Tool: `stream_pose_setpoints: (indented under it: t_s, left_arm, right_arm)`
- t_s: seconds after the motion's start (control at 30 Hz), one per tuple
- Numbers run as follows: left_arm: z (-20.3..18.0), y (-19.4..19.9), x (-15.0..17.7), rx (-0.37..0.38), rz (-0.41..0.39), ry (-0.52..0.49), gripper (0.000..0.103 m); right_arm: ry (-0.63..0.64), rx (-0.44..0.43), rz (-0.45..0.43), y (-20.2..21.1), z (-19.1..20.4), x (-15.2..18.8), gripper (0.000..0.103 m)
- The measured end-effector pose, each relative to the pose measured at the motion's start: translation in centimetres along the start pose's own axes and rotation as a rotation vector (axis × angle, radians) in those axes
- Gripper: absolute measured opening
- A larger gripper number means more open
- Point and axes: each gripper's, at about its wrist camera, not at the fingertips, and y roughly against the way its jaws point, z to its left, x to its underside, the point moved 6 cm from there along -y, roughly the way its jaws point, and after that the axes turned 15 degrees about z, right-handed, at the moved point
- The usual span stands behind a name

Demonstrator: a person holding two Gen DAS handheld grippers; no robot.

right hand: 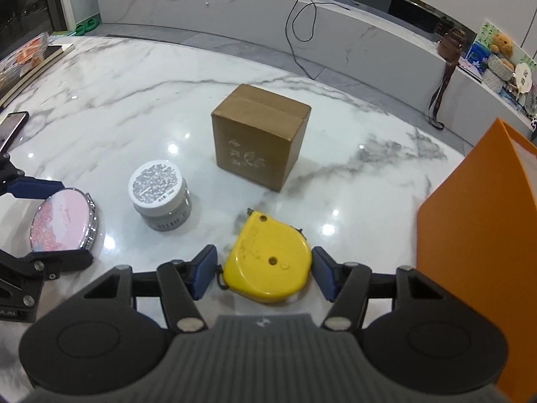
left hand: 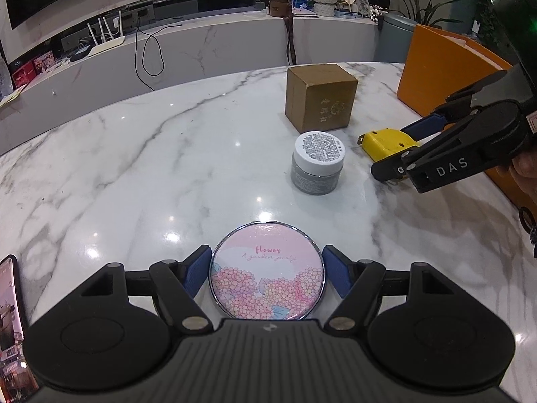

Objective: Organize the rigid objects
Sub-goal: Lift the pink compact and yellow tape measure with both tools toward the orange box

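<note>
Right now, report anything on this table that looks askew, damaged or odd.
Nothing is spilled or broken. The jar stands upside down on its white lid, printed base up. The yellow tape measure looks scuffed.

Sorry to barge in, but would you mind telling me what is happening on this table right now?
A person is tidying small items on a marble table with two handheld grippers. The left gripper clamps a round pink compact mirror. The right gripper straddles a yellow tape measure, its pads at or very near the sides. A white-lidded jar, a brown box and an orange bin are untouched.
</note>
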Motion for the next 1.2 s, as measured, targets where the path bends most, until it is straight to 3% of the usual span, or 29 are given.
stream_pose_setpoints:
  t_s: [0.6,1.0,1.2]
  left_arm:
    - [-0.9,3.4,-0.6,-0.023,-0.049,-0.005,0.083]
    - [-3.3,6.3,-1.6,-0.008,-0.075,-0.011,0.083]
    - [-5.9,7.5,-3.1,-0.021,-0.095,-0.072,0.083]
  right_arm:
    - [-0.028,0.011,-0.058,3.9,-1.5,0.0,0.06]
    - [-0.085,0.0,-0.16,9.3,-3.4,0.2,0.06]
    - [-0.12,0.003,-0.197,11.5,-5.2,1.2,0.06]
